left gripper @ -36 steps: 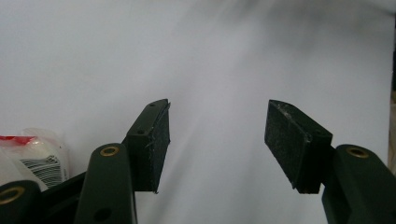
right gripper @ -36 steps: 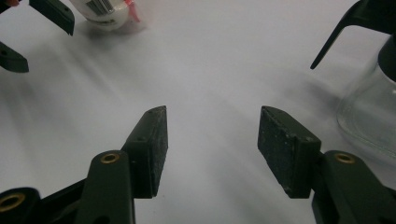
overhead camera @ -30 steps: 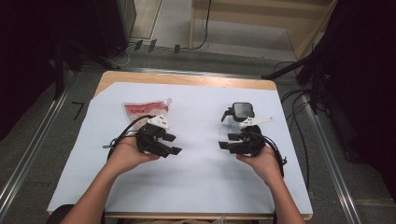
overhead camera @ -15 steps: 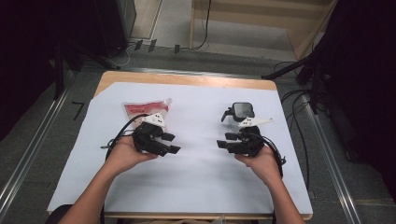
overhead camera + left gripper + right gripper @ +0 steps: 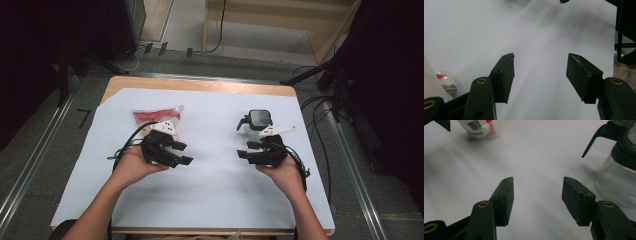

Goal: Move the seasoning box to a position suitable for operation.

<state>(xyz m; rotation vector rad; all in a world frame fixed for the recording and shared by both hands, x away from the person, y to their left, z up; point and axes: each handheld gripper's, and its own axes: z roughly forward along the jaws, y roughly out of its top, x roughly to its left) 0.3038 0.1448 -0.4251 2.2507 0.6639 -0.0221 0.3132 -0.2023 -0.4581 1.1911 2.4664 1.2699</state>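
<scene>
Pouch [image 5: 155,116] lies just beyond left gripper [image 5: 181,152] fingers, untouched.

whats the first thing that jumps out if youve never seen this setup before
Probably the two black grippers held over the white table cover: the left gripper and the right gripper point toward each other, both with open jaws and nothing between them. Next, the red and white pouch lying flat just beyond the left hand, and the glass jug with a black lid standing beyond the right one.

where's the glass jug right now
In the high view the glass jug stands on the white sheet's far right part, just beyond the right gripper.
</scene>
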